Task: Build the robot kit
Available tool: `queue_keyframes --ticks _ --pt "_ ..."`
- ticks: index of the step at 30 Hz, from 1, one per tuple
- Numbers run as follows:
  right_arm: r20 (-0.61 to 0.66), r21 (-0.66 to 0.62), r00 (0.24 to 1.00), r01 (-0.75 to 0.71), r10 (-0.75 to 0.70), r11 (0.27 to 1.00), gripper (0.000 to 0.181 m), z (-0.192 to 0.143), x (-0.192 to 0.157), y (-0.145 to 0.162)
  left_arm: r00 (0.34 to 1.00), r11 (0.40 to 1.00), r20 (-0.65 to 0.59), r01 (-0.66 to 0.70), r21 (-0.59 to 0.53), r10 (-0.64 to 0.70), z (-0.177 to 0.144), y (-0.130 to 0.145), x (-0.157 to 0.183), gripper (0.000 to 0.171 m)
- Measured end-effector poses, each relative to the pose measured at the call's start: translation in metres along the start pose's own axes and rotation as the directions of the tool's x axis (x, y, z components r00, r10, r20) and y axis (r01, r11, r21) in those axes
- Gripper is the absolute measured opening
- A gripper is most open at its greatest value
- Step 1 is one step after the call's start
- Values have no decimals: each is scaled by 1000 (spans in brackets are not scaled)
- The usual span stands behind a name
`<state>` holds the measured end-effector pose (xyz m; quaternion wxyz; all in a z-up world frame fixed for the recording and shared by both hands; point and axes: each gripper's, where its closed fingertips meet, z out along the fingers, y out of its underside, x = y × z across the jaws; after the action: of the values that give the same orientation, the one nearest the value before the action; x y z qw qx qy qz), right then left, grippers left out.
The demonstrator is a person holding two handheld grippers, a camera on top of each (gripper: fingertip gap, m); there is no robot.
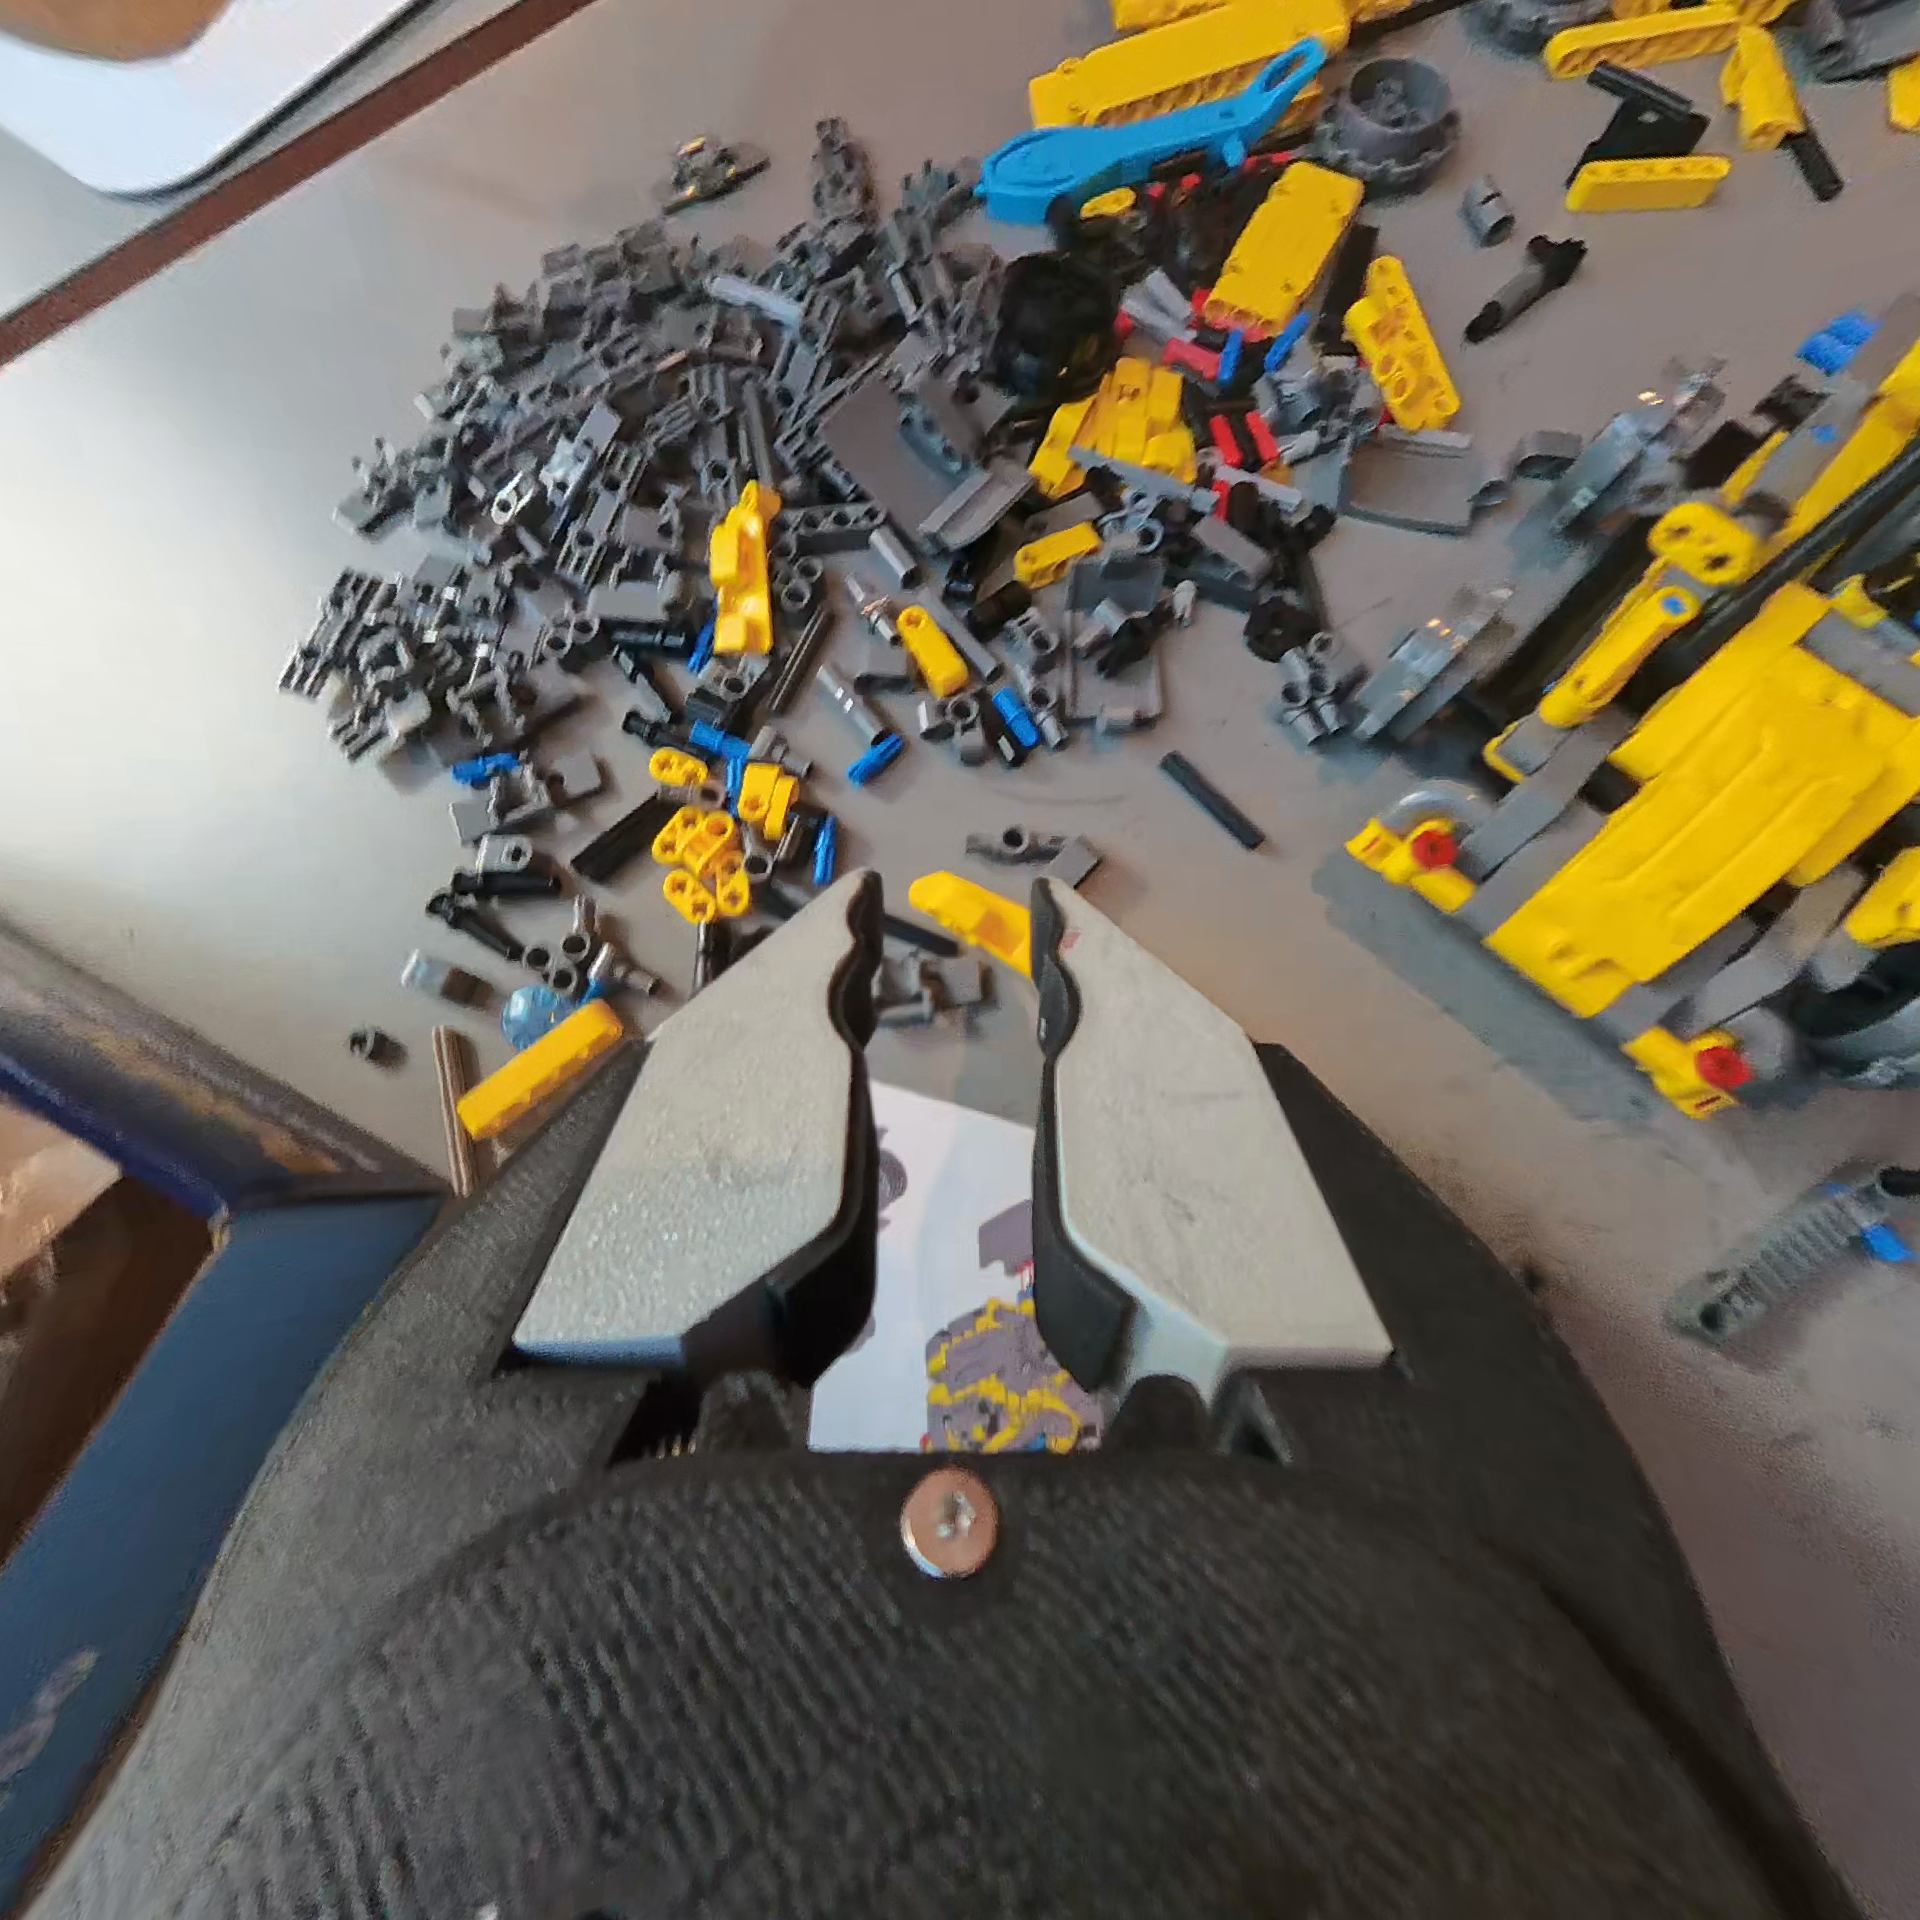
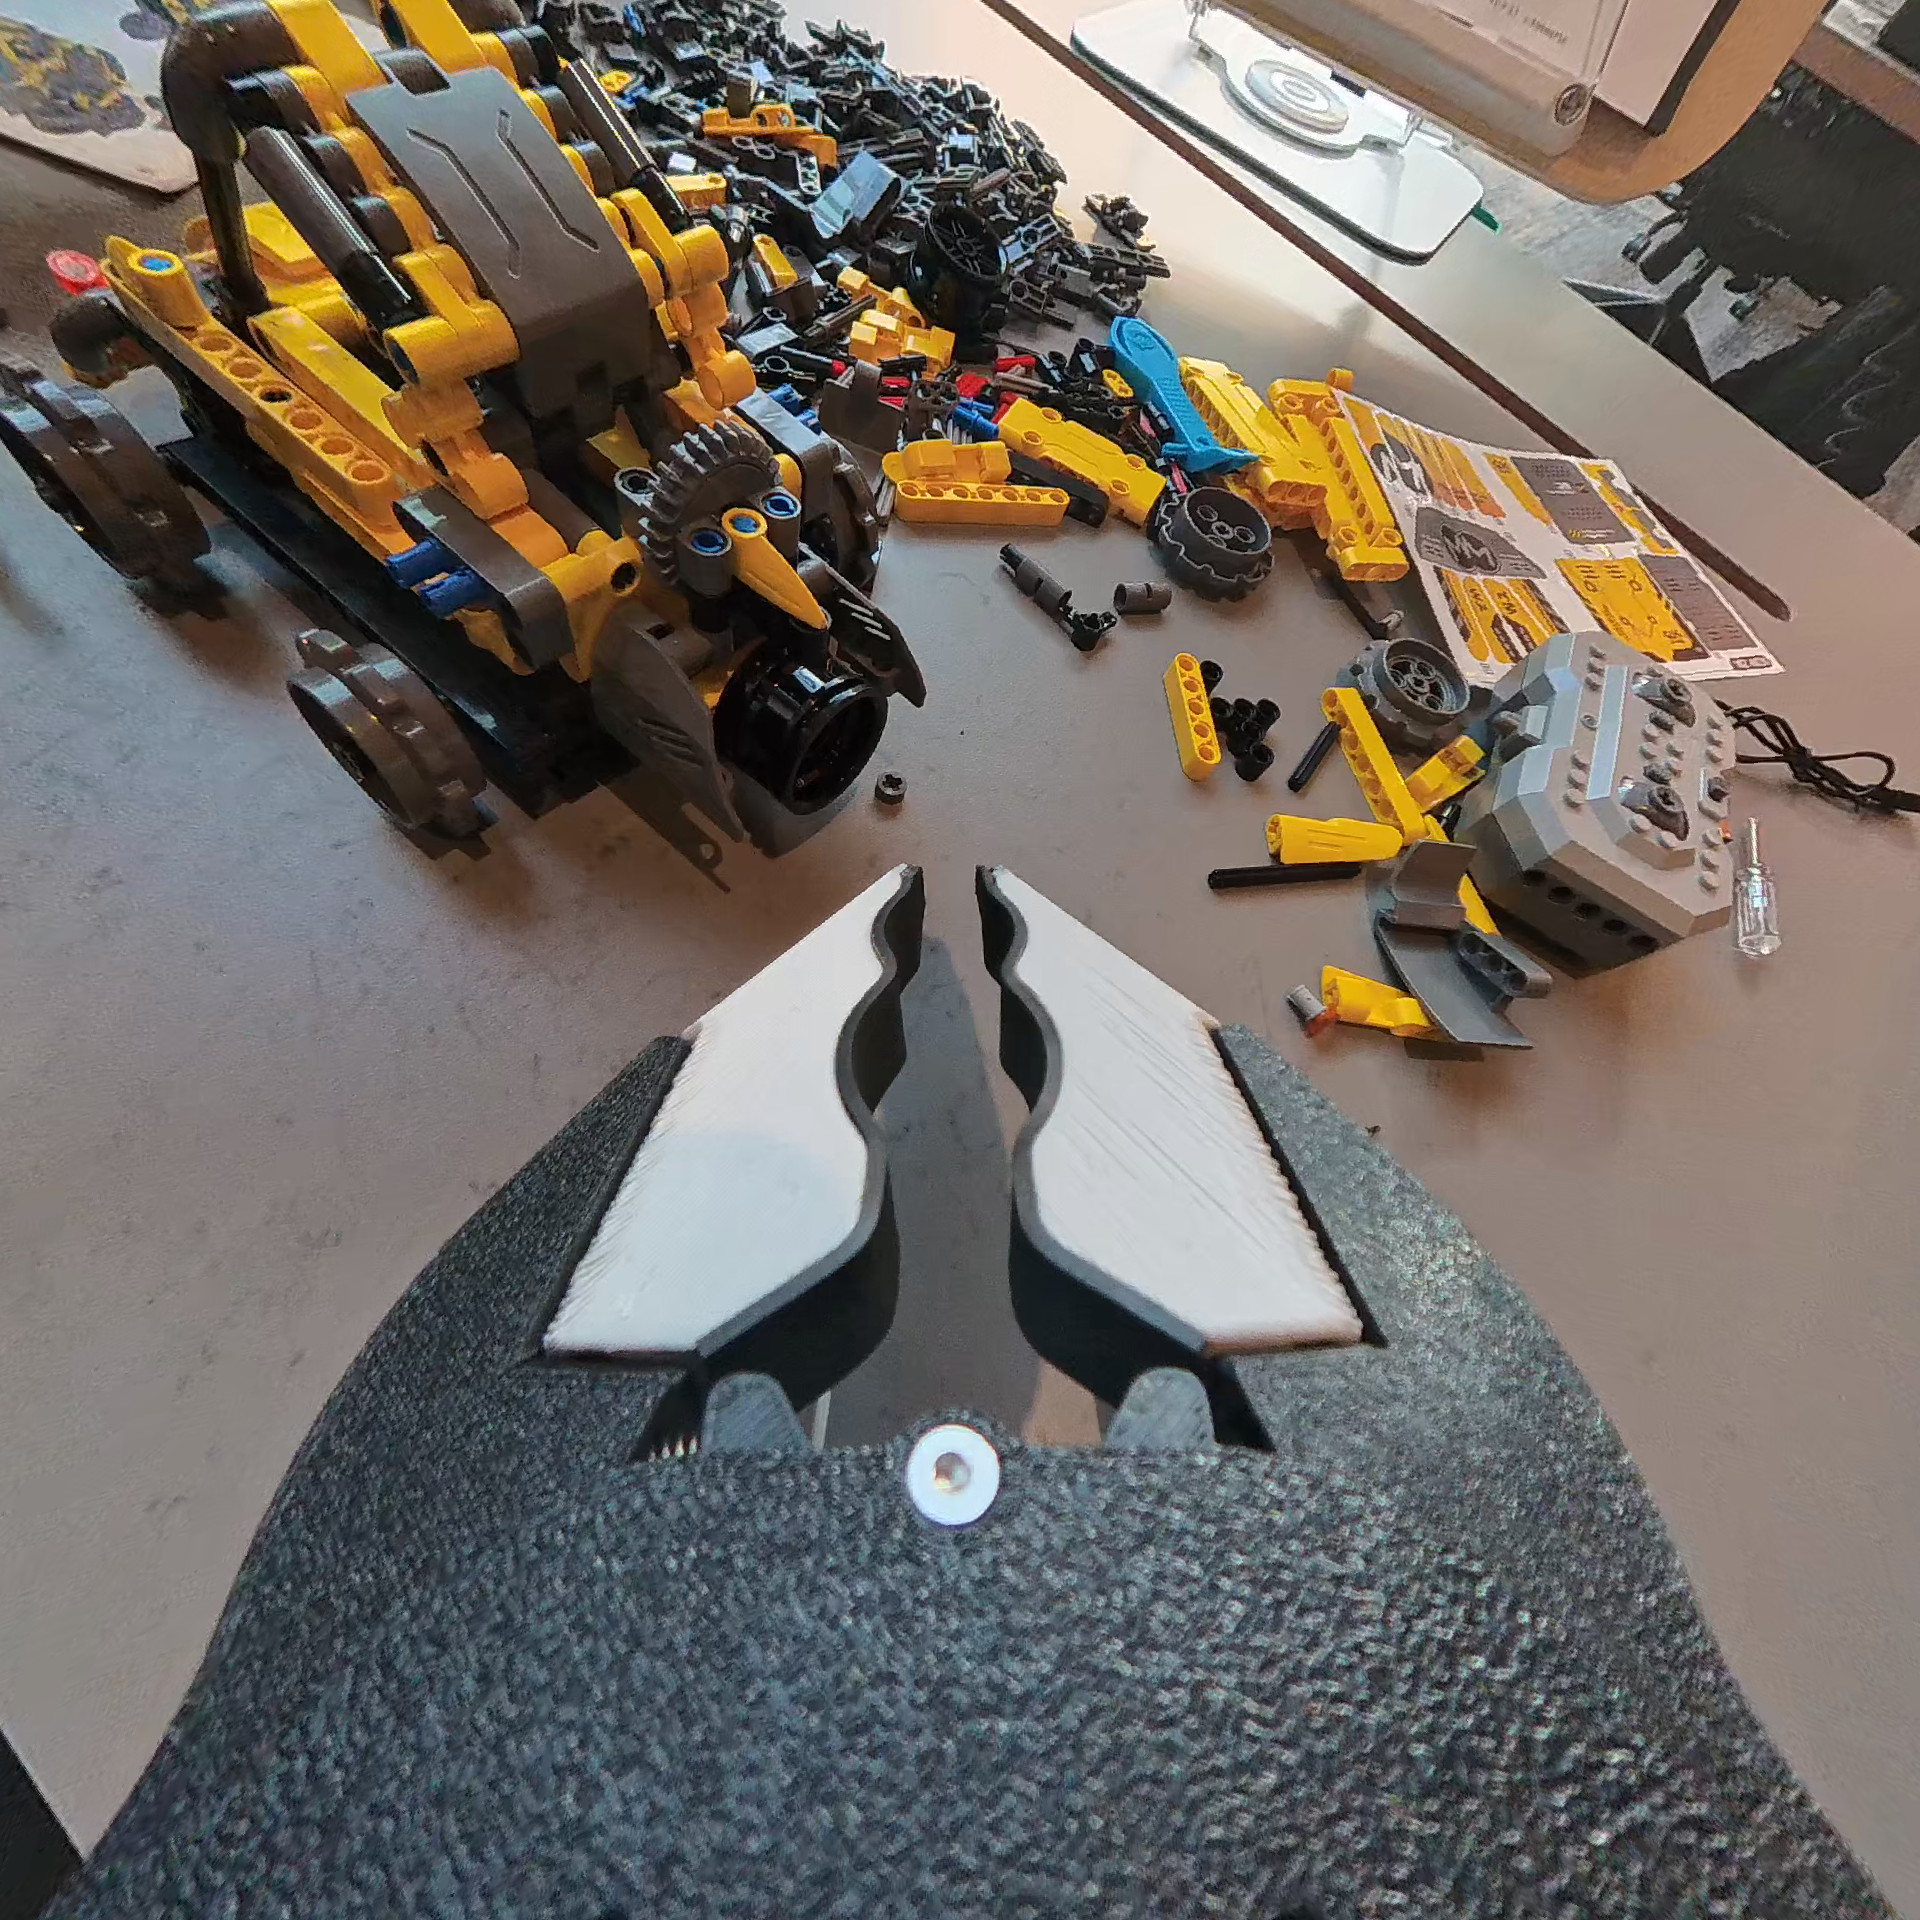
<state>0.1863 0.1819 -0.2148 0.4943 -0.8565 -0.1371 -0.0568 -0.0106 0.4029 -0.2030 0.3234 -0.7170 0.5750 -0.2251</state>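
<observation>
Hand-held gripper (image 1: 956, 914) parted over yellow piece (image 1: 971, 914).

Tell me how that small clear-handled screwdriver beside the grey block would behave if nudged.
The screwdriver has a round, smooth-looking handle and lies flat on the table, so it would probably roll rather than slide. It looks small and light, so a slight touch may shift it. The glossy clear plastic might slip between gripper fingers.

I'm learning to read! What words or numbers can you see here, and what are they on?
Sticker sheet: tiny print, too small to read.
Blue tool: raised mark, too small.
Paper in clear stand: blurred.
Booklet page: only pictures show.
</observation>
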Motion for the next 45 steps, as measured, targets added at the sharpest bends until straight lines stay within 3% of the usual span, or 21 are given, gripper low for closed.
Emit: queue_keyframes --ticks 6,12,15,19,24,27,33,36,41,45 --pt "-5 -1 1000 5 -5 1000 10 0 0 0 980 982 -105 -178 -55 172 27 -44 29 23" --pt "2 0 1000 -1 1 1000 9 1 1 0 949 950 -141 -295 -97 281 86 -89 34 26" --pt "3 7 1000 -1 1 1000 9 0 0 -1 952 949 -147 -289 -129 270 117 -101 29 32" --pt "14 5 1000 4 -4 1000 9 0 -2 -1 953 938 -148 -289 -190 263 141 -97 17 25" --pt "30 14 1000 -1 0 1000 9 0 -3 -2 965 943 -101 -259 -211 242 139 -96 -7 27" --pt "37 15 999 -2 2 1000 8 0 -3 -2 976 964 -77 -213 -161 203 129 -110 -17 27" --pt "36 12 999 0 0 1000 9 0 -3 -2 972 980 -145 -194 -53 185 104 -139 -3 24" --pt "37 3 999 -9 9 1000 9 2 -2 -1 935 960 -276 -258 -104 221 97 -123 21 20" --pt "28 -22 999 -15 15 1000 9 6 3 2 914 894 -273 -369 -253 300 98 -90 17 11" --pt "6 -25 1000 -12 12 1000 9 7 6 3 861 862 -422 -422 -280 284 94 -74 34 3"
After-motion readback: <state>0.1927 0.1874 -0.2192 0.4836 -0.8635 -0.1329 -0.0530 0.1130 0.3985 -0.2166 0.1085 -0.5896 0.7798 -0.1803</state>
